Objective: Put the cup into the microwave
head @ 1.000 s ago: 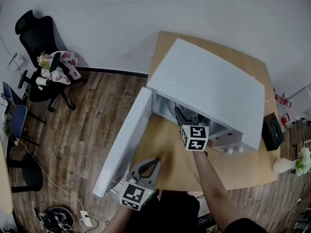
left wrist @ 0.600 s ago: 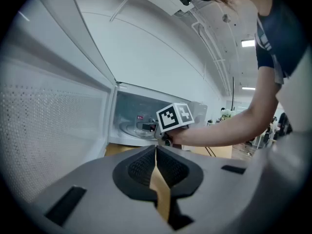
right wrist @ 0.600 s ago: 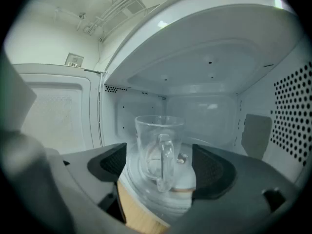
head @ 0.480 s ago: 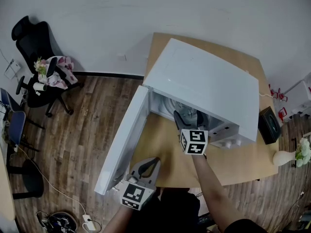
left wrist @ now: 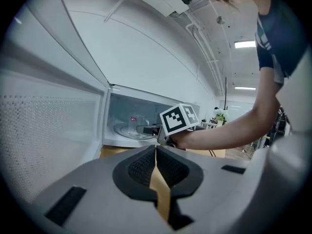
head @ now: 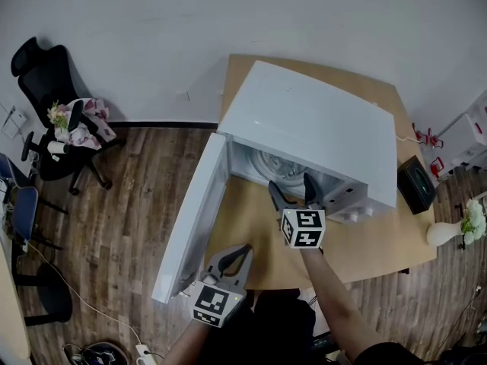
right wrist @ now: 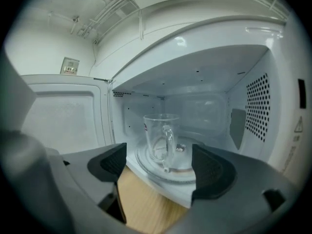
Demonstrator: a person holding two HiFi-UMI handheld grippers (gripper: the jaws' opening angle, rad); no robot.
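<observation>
A clear glass cup (right wrist: 160,141) with a handle stands upright on the glass turntable (right wrist: 170,170) inside the white microwave (head: 308,131); it also shows faintly as a cup (left wrist: 132,127) in the left gripper view. My right gripper (right wrist: 158,165) is open just outside the cavity mouth, nothing between its jaws; from above it is the right gripper (head: 291,192) at the opening. My left gripper (head: 233,255) hangs low near the table's front edge, jaws shut together and empty, pointing at the oven.
The microwave door (head: 192,215) stands swung open to the left, over the table (head: 259,234) edge. A black speaker (head: 415,185) and a white vase with flowers (head: 449,233) sit at the right. An office chair (head: 53,128) stands on the wooden floor at left.
My right gripper has drawn back out of the cavity toward me, leaving the cup on the turntable. The left gripper has stayed put.
</observation>
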